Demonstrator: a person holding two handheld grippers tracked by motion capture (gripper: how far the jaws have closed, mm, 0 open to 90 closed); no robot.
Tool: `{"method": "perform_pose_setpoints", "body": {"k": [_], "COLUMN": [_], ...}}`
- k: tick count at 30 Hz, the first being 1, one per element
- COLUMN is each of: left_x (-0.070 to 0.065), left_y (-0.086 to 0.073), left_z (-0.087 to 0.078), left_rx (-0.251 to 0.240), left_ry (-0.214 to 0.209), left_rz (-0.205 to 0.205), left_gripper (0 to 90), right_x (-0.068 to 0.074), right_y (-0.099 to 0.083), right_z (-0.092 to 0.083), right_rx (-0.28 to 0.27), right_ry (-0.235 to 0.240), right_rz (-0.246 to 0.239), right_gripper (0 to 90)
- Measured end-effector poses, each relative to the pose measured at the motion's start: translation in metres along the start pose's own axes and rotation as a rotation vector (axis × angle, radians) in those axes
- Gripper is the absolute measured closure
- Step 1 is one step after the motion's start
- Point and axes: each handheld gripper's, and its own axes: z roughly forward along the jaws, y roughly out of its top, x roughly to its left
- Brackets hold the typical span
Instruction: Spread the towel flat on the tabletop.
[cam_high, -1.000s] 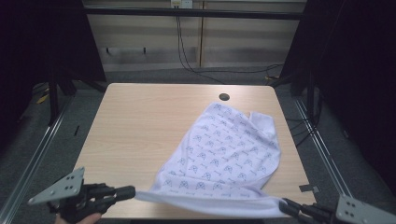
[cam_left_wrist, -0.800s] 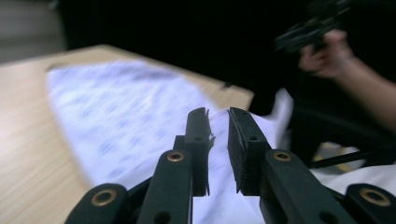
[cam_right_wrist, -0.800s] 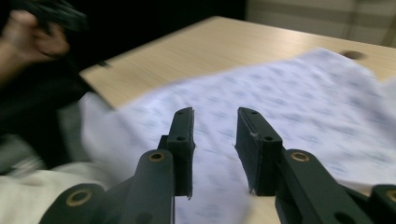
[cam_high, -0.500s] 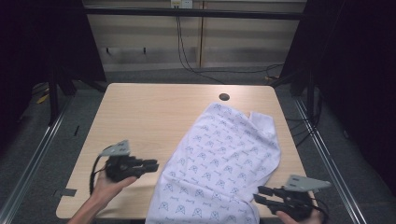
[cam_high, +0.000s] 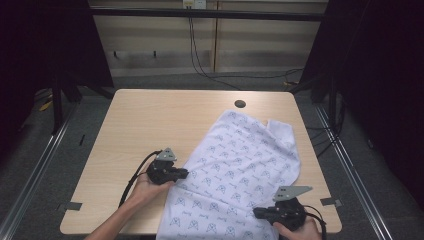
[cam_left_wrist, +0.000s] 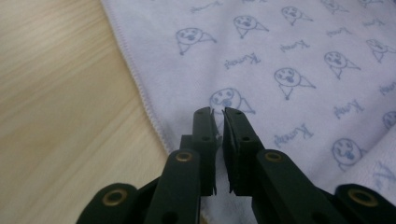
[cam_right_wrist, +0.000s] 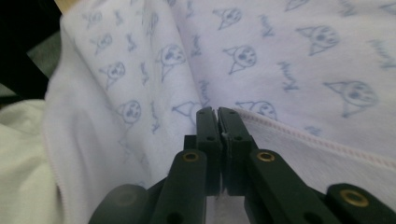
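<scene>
The left gripper (cam_high: 181, 174) lies low over the table, pointing right, its tip at the left hem of the white printed cloth (cam_high: 240, 170). In the left gripper view its jaws have just been closing and stand nearly together with a thin slit between them, over the cloth just inside the stitched edge (cam_left_wrist: 140, 88); whether any fabric is pinched in that slit I cannot tell. The right gripper (cam_high: 259, 213) sits at the near right corner of the table, pointing left onto the cloth's near part. Its jaws have also just been closing and now meet tight, with a thin bit of white cloth caught between the pads (cam_right_wrist: 219, 135), beside a folded hem.

The cloth spreads diagonally from the near edge, where it hangs over, up towards the far right, short of the round hole (cam_high: 240, 104) in the wooden table (cam_high: 150, 120). No container stands on the table.

A second ago both grippers were off the near corners with the cloth's near edge stretched taut between them; since then both hands have come inward and down onto the table, and the cloth lies slack and flatter, its left hem further left
</scene>
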Motion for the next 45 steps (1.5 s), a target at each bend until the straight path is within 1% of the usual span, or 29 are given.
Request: {"method": "perform_pose_setpoints", "body": {"k": [1,2,3,5,7,9,11,12,13,14,17,18,22,23,25,27,28,29,30,31,32,33,34,35,36,39,43,44,45], "left_x": [-0.004,-0.004,-0.01,-0.014,-0.021,-0.033,-0.038,-0.042,-0.043,-0.04,-0.031,-0.017,0.015,0.015,0.035,0.046,0.046,0.05,0.054,0.054,0.054,0.051,0.047,0.047,0.044,0.04,0.043,0.043,0.042], "left_y": [-0.008,-0.008,-0.018,-0.024,-0.038,-0.053,-0.057,-0.059,-0.057,-0.056,-0.051,-0.043,-0.02,-0.02,-0.002,0.004,0.004,0.007,0.01,0.01,0.008,0.007,0.007,0.007,0.007,0.003,0.0,-0.001,-0.001], "left_z": [-0.009,-0.009,-0.021,-0.028,-0.042,-0.056,-0.06,-0.064,-0.072,-0.074,-0.074,-0.067,-0.045,-0.045,-0.03,-0.022,-0.022,-0.017,-0.009,-0.009,-0.002,-0.001,-0.002,-0.002,-0.003,-0.007,-0.009,-0.009,-0.009], "left_rx": [0.011,0.011,0.018,0.025,0.041,0.057,0.066,0.071,-0.002,-0.029,-0.048,-0.051,-0.072,-0.072,-0.081,-0.099,-0.099,-0.101,-0.077,-0.077,-0.05,-0.051,-0.027,-0.027,-0.008,0.0,-0.016,-0.017,-0.014], "left_ry": [0.028,0.028,0.035,0.044,0.018,-0.039,-0.06,-0.066,-0.063,-0.086,-0.049,-0.015,0.032,0.032,0.076,0.071,0.071,0.08,0.082,0.082,0.067,0.094,0.108,0.108,0.074,0.056,0.036,0.031,0.037], "left_rz": [-0.001,-0.001,-0.03,-0.035,-0.079,-0.116,-0.126,-0.109,-0.099,-0.117,-0.109,-0.111,-0.139,-0.139,-0.126,-0.159,-0.159,-0.151,-0.153,-0.153,-0.14,-0.104,-0.07,-0.07,-0.053,-0.057,-0.077,-0.086,-0.082], "left_gripper": [84.7,84.7,84.7,84.7,84.7,85.5,84.2,84.2,78.8,78.5,77.4,76.9,71.8,69.6,65.0,62.0,60.5,60.5,57.9,58.0,61.8,66.4,74.2,85.3,85.3,88.8,88.7,88.7,88.6], "right_x": [0.001,0.001,0.003,0.004,0.005,0.006,0.008,0.008,0.009,0.009,0.002,-0.003,-0.03,-0.038,-0.057,-0.076,-0.076,-0.085,-0.105,-0.105,-0.119,-0.126,-0.13,-0.13,-0.136,-0.15,-0.158,-0.159,-0.156], "right_y": [-0.007,-0.007,-0.017,-0.027,-0.031,-0.041,-0.045,-0.045,-0.048,-0.049,-0.046,-0.042,-0.014,-0.005,0.014,0.033,0.033,0.042,0.059,0.059,0.071,0.076,0.078,0.078,0.081,0.087,0.089,0.089,0.09], "right_z": [-0.018,-0.018,-0.032,-0.044,-0.051,-0.065,-0.069,-0.069,-0.069,-0.07,-0.073,-0.071,-0.049,-0.041,-0.025,-0.006,-0.006,0.003,0.022,0.022,0.035,0.04,0.043,0.043,0.046,0.054,0.07,0.074,0.079], "right_rx": [-0.047,-0.047,-0.065,-0.089,-0.097,-0.12,-0.094,-0.094,-0.034,-0.033,-0.081,-0.098,-0.111,-0.111,-0.107,-0.096,-0.096,-0.077,-0.069,-0.069,-0.061,-0.074,-0.085,-0.085,-0.096,-0.136,-0.099,-0.091,-0.075], "right_ry": [-0.028,-0.028,-0.045,-0.049,-0.069,-0.09,-0.104,-0.104,-0.111,-0.14,-0.164,-0.158,-0.156,-0.166,-0.158,-0.166,-0.166,-0.185,-0.187,-0.187,-0.221,-0.225,-0.236,-0.236,-0.249,-0.307,-0.312,-0.307,-0.315], "right_rz": [0.011,0.011,0.03,0.054,0.055,0.075,0.081,0.081,0.099,0.093,0.097,0.092,0.056,0.04,0.037,0.02,0.02,0.008,0.002,0.002,-0.001,0.013,0.02,0.02,0.018,0.04,0.062,0.067,0.055], "right_gripper": [89.0,89.0,89.0,89.0,89.0,88.9,88.4,88.4,83.1,79.9,75.6,74.6,69.2,68.2,67.4,65.2,65.2,63.2,60.8,60.8,58.1,57.8,57.1,57.1,56.7,55.8,55.2,57.0,72.5]}}
